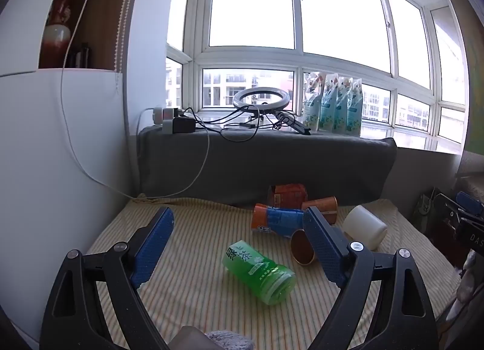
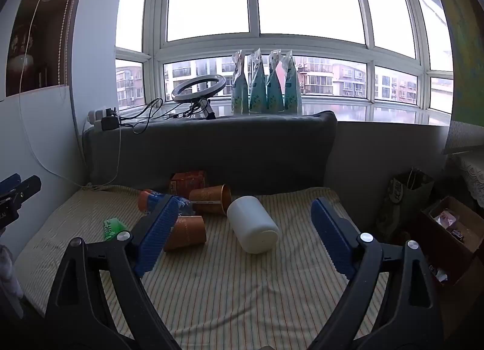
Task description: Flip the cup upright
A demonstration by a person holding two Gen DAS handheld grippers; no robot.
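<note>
The right gripper (image 2: 245, 226), fingers spread and empty, frames the toppled white cup (image 2: 252, 224) at frame centre (likely lining up); the left gripper (image 1: 239, 239) gapes too.

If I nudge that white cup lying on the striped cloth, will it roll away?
Likely yes: the white cup lies on its side, round-walled, so it may roll in an arc. It looks like light plastic. The soft striped cloth might slow it.

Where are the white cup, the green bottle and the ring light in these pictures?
white cup (image 2: 252, 224): right wrist view, on its side wall.
green bottle (image 1: 258, 271): left wrist view, on its label.
ring light (image 1: 262, 92): left wrist view, on the ring's top rim.
</note>
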